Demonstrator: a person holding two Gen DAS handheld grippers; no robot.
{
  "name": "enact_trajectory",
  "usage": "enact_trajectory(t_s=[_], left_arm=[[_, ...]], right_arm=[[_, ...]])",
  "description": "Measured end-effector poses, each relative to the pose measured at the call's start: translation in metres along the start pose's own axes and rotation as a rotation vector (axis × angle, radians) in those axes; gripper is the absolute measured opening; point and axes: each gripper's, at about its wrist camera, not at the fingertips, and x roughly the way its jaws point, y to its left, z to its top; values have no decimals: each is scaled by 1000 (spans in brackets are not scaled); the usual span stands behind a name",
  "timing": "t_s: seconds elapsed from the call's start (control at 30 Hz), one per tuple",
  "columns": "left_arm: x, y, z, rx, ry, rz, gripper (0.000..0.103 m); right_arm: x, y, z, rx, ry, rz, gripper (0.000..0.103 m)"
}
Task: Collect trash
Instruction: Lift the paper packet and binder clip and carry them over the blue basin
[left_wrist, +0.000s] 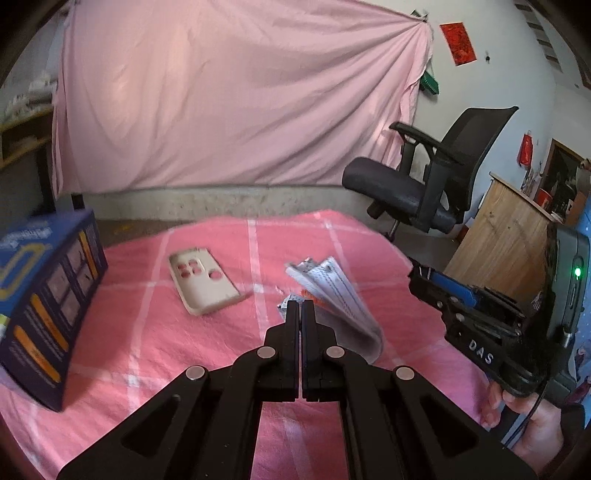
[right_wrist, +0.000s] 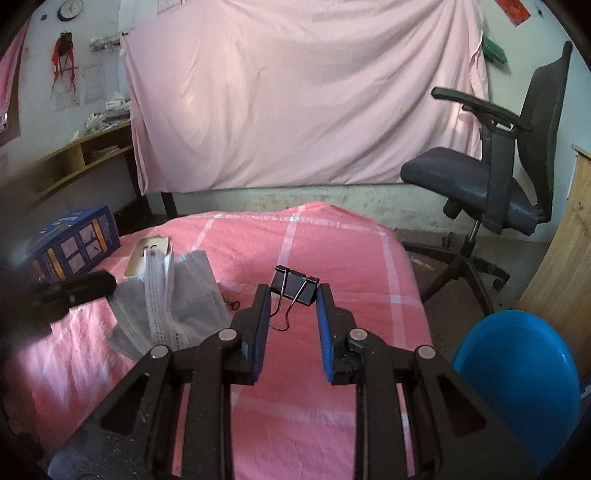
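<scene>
Behind everything hangs a big pink sheet (left_wrist: 236, 103), soft and creased, pinned up at its corners. Below it you work over a table under a pink cloth (right_wrist: 332, 258) with pale checked stripes, slightly rumpled. A black office chair (left_wrist: 436, 173) with a mesh back and padded seat stands beyond the far right corner. A smooth, rounded blue plastic bin (right_wrist: 517, 373) sits low at your right. A dark blue cardboard box (left_wrist: 48, 302) with orange bars and small picture panels stands tilted at the left edge; its print is too blurred to read.

Your left gripper (left_wrist: 300, 308) has its black fingers pressed flat together on an edge of a pleated grey face mask (left_wrist: 336, 295), which hangs folded and limp just above the cloth. A beige rubbery phone case (left_wrist: 203, 280) with round camera cut-outs lies flat beyond it.

Your right gripper (right_wrist: 291, 295) stands partly spread, its blue-padded fingers either side of a black metal binder clip (right_wrist: 295, 288) with wire handles; whether the pads touch it you cannot tell. White letters "DAS" show on that gripper's body.
</scene>
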Motion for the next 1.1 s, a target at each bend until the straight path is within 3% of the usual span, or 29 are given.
enact_trajectory(t_s=[0.33,0.63,1.1], left_arm=[[-35,-34,26,69,-133,-6,0],[-40,-67,41,121,-179,-32,0],[-24,-171,63,230,-220,-186,0]], right_arm=[[-37,-8,-1,5,-149,-27,50],[-78,-27,3,63,-285,-63,50],[-147,-96,-18,166,-414,-249,50]])
